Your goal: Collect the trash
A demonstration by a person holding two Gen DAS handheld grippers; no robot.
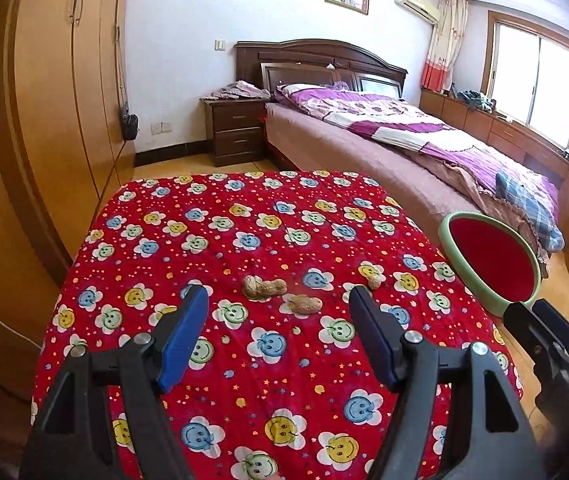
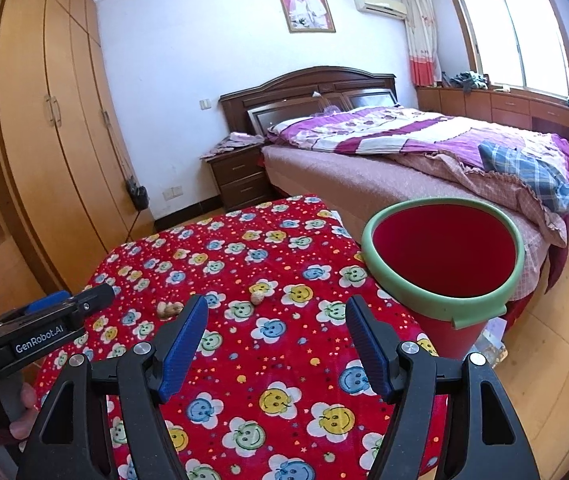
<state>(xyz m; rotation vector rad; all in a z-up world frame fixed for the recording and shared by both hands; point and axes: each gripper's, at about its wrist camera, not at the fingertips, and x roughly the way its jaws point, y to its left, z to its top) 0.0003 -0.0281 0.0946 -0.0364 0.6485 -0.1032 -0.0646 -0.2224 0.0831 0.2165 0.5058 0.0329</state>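
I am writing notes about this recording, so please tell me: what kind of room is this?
Most likely a bedroom in a home. A made bed with a dark wooden headboard stands against the wall, a nightstand sits beside it, and a tall wooden wardrobe fills the left side.

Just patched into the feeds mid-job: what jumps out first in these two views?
The loud red smiley-flower cloth covering the table fills both views, with pale peanut shells lying on it just ahead of the open left gripper. The red bin with a green rim stands at the table's right edge, ahead of the open right gripper. Behind is a bed with a purple quilt.
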